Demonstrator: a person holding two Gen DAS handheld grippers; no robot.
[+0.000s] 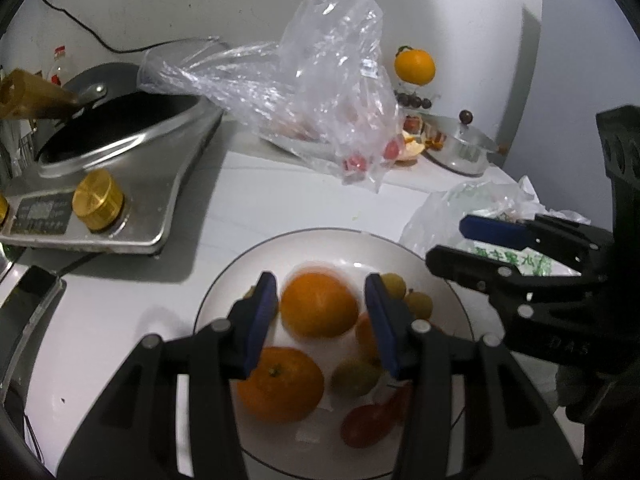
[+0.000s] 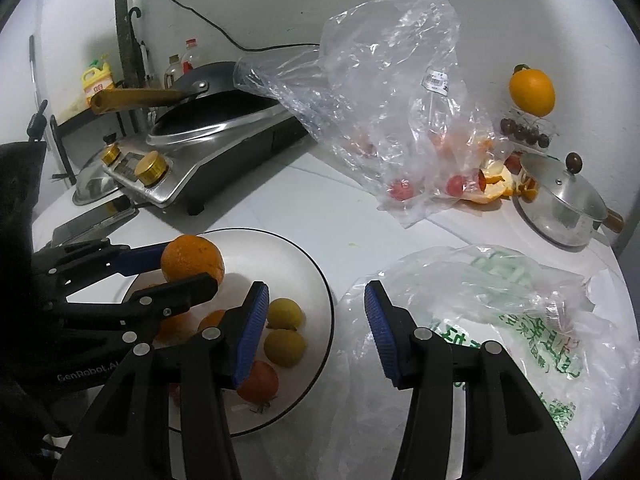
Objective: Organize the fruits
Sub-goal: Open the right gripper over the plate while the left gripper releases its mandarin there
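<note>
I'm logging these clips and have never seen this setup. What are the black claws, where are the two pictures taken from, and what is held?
No robot: a person carries a two-finger gripper in each hand, each with a wide-angle camera looking along its fingers, one picture from each. The left gripper grips an orange above a plate of fruit. The right gripper is open and empty, near a printed plastic bag. A clear bag and cooker lie behind.

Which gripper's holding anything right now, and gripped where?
The left gripper holds an orange above the white plate, pads on its opposite sides. The right gripper is open and empty.
</note>
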